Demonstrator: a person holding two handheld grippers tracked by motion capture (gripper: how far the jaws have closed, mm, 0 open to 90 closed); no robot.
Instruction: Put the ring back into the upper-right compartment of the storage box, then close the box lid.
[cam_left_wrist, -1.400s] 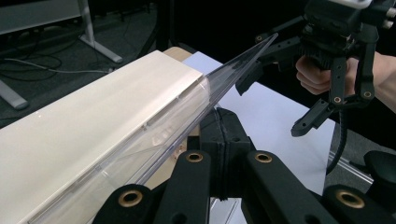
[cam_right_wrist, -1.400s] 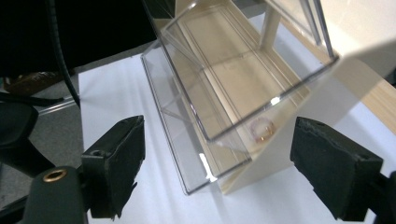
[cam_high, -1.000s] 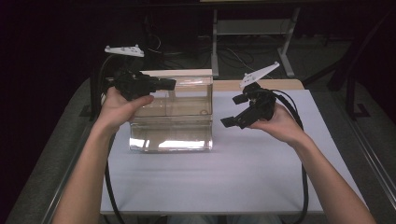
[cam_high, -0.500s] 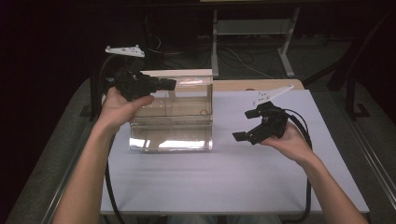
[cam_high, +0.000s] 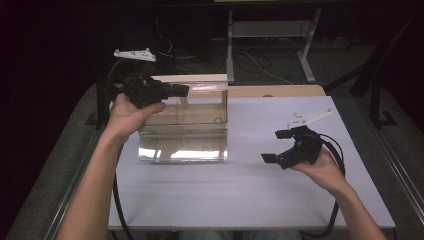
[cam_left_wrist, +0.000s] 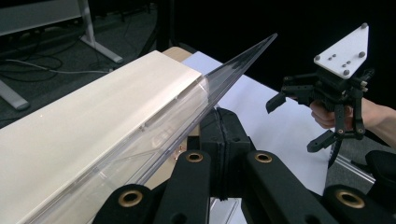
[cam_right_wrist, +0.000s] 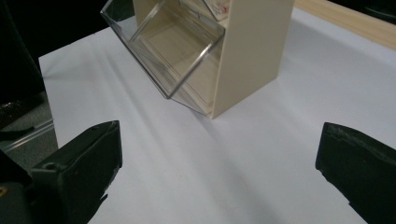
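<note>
Light falls from above onto the white counter (cam_high: 240, 190), which is bright while the room behind it sinks into near-black. The clear bin (cam_high: 183, 131) catches pale glare along its lower front edge. In the right gripper view, soft shadows spread beneath the bin and the near claw tips are blurred. In the left gripper view the close black claw is dim, the clear panel sharp.

right hand-held gripper (cam_high: 278, 146) — moved down-right | farther from clear bin (cam_high: 183, 130)
</note>
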